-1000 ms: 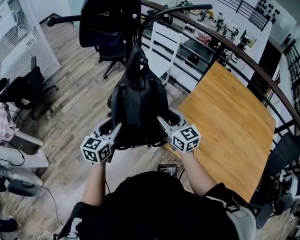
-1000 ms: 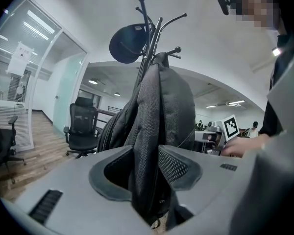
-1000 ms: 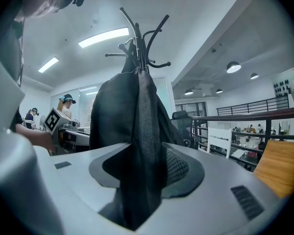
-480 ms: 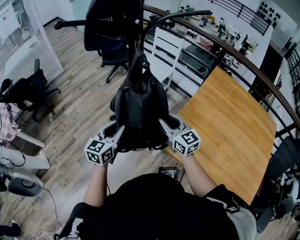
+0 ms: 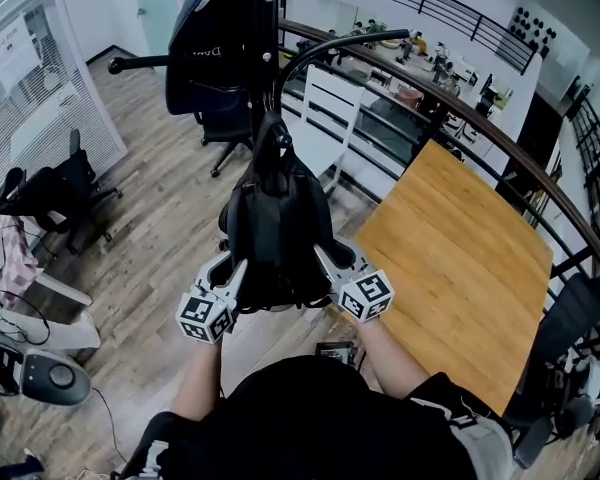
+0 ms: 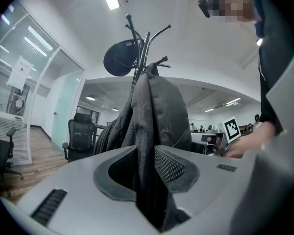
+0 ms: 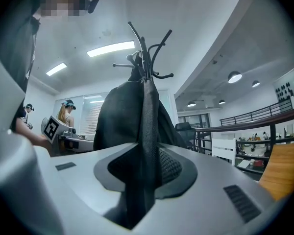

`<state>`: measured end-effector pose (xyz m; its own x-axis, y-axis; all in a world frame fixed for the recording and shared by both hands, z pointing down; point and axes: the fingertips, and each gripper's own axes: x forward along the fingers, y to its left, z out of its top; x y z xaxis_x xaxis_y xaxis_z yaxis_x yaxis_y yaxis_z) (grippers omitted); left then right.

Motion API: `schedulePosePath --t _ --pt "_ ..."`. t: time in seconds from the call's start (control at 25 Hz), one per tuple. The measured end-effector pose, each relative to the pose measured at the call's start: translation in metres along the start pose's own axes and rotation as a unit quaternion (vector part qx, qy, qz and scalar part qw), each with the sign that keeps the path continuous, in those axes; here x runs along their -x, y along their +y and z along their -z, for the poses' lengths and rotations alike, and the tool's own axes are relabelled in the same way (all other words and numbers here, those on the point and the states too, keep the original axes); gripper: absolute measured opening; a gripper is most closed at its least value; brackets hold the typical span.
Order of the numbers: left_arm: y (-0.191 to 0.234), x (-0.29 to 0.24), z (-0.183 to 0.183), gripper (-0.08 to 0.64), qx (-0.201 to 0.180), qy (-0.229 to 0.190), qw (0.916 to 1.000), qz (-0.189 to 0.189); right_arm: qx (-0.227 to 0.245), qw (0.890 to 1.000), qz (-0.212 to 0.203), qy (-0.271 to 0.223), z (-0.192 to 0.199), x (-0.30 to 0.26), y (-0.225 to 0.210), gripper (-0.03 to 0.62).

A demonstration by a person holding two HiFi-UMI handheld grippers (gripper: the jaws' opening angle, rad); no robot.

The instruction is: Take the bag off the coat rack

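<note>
The bag (image 5: 278,218), a dark backpack, hangs from the coat rack (image 5: 325,46) at the middle of the head view, its top loop (image 5: 273,133) apparently over a hook at 12 o'clock from its body. The left hand-held gripper (image 5: 235,268) pinches its lower side at 7 o'clock and the right hand-held gripper (image 5: 323,258) at 5 o'clock. Both sets of jaws have just been closing, and each gripper view shows a fold of black fabric pressed between the pads.

The main risk, as I judge it, is that each grip is only on a thin fold of cloth. If the bag is heavy, the fabric could slide out as the weight comes on. Since the loop seems hooked, pulling toward the person without lifting first could drag or tip the rack. Another dark item (image 5: 212,53) hangs at 11 o'clock and could be shaken loose. The wooden desk (image 5: 460,268) at 3 o'clock stands near enough that a swinging bag might strike it.
</note>
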<state>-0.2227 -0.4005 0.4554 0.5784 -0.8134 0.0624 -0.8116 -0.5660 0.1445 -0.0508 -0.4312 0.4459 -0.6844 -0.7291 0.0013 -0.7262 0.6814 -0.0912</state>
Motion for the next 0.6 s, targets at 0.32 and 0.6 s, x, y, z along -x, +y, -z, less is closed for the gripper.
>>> schedulePosePath --t 0.32,0.6 --pt "-0.0009 -0.0005 -0.0005 0.098 -0.006 0.017 0.9998 -0.009 -0.002 1.000 0.009 0.006 0.0000 -0.0035 -0.0023 0.107" --pt "0.0027 0.0057 -0.0065 0.091 0.009 -0.001 0.9993 -0.037 -0.036 0.999 -0.004 -0.008 -0.0032 -0.0013 0.0008 0.090"
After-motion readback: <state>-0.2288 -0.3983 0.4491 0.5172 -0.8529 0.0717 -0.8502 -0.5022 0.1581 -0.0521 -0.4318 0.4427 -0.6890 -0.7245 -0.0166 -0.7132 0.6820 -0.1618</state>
